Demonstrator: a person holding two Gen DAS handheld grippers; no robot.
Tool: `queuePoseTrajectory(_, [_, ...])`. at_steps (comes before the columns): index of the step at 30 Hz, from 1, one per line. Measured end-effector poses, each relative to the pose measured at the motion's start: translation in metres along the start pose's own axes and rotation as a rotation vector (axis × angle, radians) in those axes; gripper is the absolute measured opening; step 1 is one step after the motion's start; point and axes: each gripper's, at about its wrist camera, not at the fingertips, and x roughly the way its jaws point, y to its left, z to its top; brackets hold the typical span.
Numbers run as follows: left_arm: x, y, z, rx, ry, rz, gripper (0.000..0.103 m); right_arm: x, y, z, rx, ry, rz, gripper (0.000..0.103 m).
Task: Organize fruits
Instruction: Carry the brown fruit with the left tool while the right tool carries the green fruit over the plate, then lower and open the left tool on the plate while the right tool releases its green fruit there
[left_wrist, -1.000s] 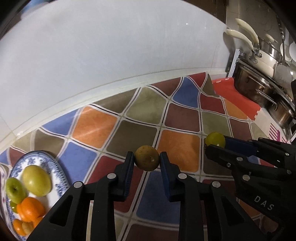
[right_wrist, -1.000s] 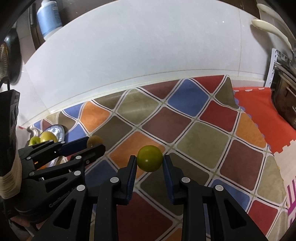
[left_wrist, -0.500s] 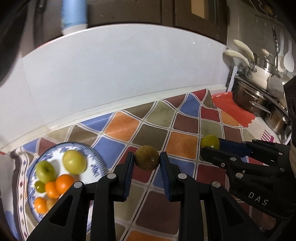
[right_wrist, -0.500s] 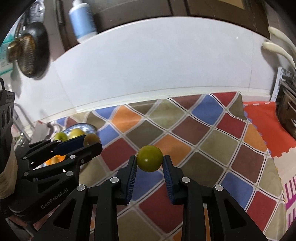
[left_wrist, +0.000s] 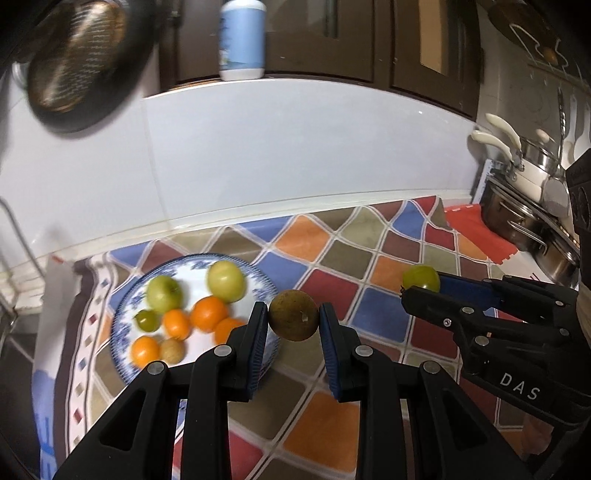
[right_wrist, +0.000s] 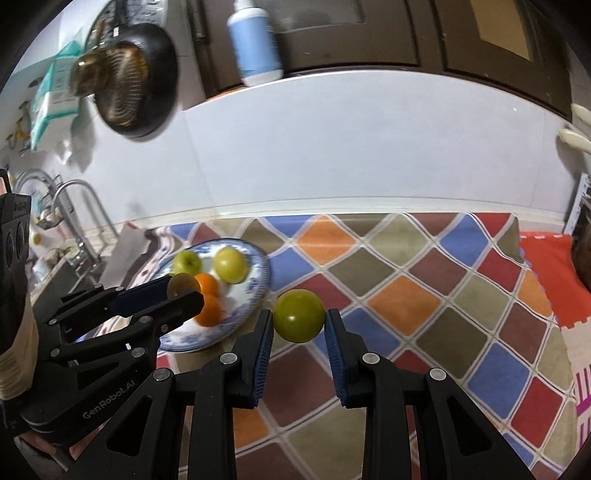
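My left gripper (left_wrist: 293, 325) is shut on a small brown round fruit (left_wrist: 293, 314), held above the counter just right of a blue-and-white plate (left_wrist: 255, 275). The plate holds green apples (left_wrist: 164, 293), a yellow-green one (left_wrist: 226, 279), several oranges (left_wrist: 209, 313) and small fruits. My right gripper (right_wrist: 298, 326) is shut on a small green round fruit (right_wrist: 298, 315), held right of the plate (right_wrist: 258, 273). Each gripper shows in the other's view: the right one (left_wrist: 421, 282) with its green fruit, the left one (right_wrist: 184, 290) with its brown fruit over the plate.
A cloth of coloured diamonds (left_wrist: 369, 258) covers the counter. Steel pots (left_wrist: 524, 221) stand at the right on an orange mat (right_wrist: 543, 254). A sink and tap (right_wrist: 74, 206) lie at the left. A white backsplash (left_wrist: 295, 147) runs behind, with a blue bottle (left_wrist: 242, 37) and a hanging pan (right_wrist: 133, 85) above.
Both grippers have risen and swung left with their fruits still held. The plate has come from the far left edge towards the middle of both views.
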Motion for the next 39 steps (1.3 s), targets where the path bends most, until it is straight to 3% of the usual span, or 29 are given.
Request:
queuePoseTrajectory(20, [-0.053,0.071,-0.022,-0.021,-0.04,0.082,0.029,0.006,0.086,-0.001,-0.071,-0.011,0.089,0.03])
queuePoseTrajectory(39, [-0.019,0.126,-0.014,-0.024,-0.013,0.082,0.029,0.064,0.121,0.018,-0.101,0.025,0.109,0.03])
